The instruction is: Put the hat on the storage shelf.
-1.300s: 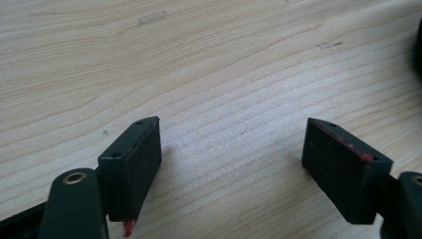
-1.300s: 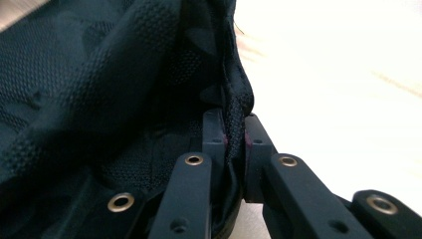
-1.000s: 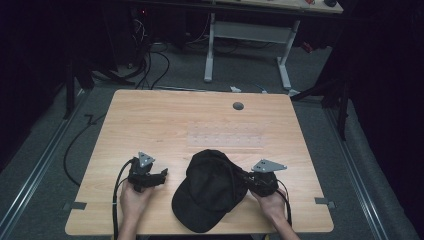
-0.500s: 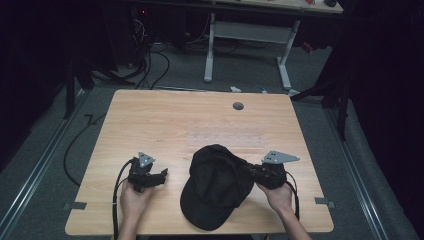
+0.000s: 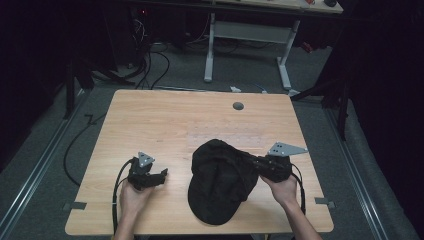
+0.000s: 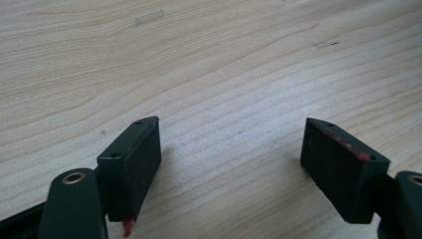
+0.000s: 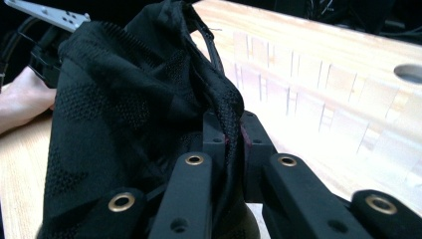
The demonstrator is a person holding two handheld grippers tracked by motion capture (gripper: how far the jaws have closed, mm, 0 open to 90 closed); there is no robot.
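R gripper (image 5: 257,165) clamped on black cap (image 5: 220,180) edge; L gripper (image 5: 159,176) jaws apart, empty, on table (image 5: 165,120); grommet hole (image 5: 238,106) far side.

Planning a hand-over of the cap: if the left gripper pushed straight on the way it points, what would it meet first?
Probably the cap. From above, the left gripper points across the table towards it, jaws open, with bare wood between. Depth is unclear, so it may scrape the tabletop first.
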